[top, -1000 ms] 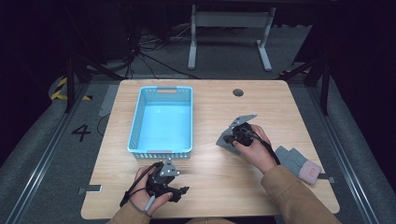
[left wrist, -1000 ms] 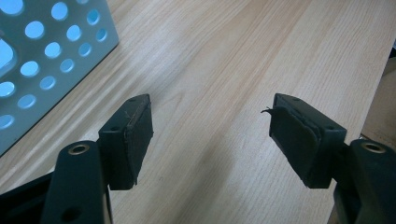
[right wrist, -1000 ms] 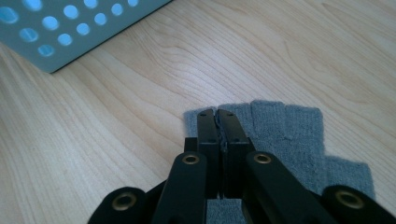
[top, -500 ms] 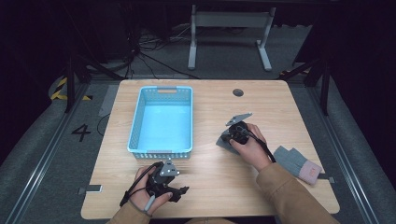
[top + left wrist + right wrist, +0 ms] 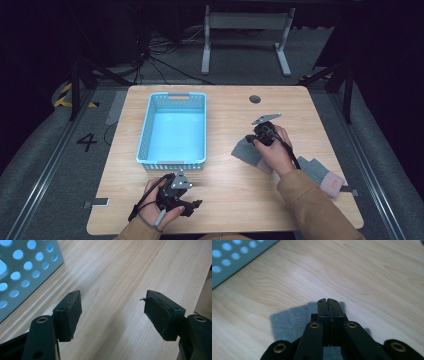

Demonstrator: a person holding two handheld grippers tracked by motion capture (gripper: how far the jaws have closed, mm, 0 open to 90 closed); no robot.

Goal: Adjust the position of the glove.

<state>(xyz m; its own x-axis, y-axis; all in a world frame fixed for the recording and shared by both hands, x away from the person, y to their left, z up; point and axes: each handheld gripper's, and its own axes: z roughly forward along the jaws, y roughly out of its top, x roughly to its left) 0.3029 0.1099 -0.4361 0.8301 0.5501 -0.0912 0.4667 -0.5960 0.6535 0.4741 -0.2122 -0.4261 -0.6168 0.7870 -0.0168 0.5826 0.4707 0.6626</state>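
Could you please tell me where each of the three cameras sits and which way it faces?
High view: above the person's side, facing forward and down on the table; both forearms, left tongs and right tongs show.
Left gripper view: on the left tongs, looking along open jaws at bare wood.
Right gripper view: on the right tongs, jaws shut on a grey cloth.
Shared: both gripper views catch the blue basket wall.
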